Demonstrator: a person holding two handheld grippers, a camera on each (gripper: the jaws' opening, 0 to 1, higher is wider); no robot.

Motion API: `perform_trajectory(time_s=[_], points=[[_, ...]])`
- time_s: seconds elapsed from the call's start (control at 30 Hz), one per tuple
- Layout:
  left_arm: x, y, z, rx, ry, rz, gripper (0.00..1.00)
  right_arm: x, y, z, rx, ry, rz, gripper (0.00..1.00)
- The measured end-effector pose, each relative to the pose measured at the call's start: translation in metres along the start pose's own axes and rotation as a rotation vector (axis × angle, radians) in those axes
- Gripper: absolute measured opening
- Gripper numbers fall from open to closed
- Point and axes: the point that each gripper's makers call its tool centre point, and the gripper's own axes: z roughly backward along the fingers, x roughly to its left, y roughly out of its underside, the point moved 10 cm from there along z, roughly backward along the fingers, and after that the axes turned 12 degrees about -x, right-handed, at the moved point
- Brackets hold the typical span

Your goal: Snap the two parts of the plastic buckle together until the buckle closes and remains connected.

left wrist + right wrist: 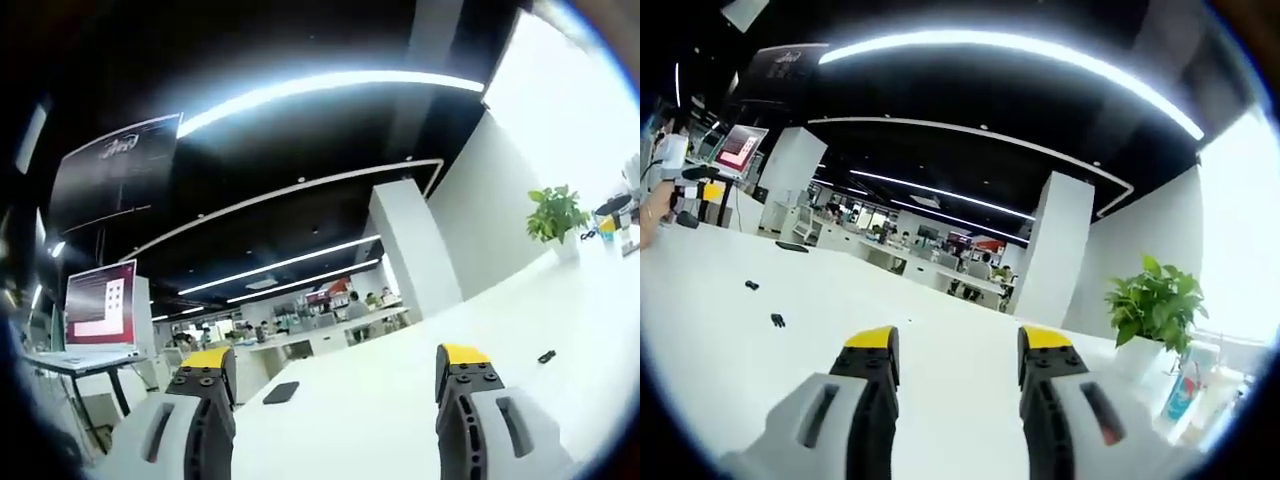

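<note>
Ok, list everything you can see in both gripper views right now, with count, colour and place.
small black plastic buckle parts: two, black, apart on the white table, left in the right gripper view; the second lies farther back
flat dark rectangular object: one, black, on the table between the left gripper's jaws
green potted plant: one, green leaves in a white pot, on the table by the white wall
white table: one, white, under both grippers
red-lit monitor screen: one, red and white, on a stand at left in the left gripper view
left gripper: grey with yellow tips, open, empty
right gripper: grey with yellow tips, open, empty
</note>
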Motion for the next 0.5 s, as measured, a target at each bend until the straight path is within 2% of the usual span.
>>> perform_trajectory(time_s=[0.13, 0.5], points=[[0.0000, -0.0003, -0.0002, 0.000, -0.007, -0.022, 0.83, 0.0001, 0.0001, 0.0001, 0.008, 0.000, 0.009, 0.48], [0.0012, -0.0002, 0.0014, 0.009, -0.021, -0.017, 0.83, -0.0014, -0.0012, 0.0022, -0.001, 0.010, 0.008, 0.48]])
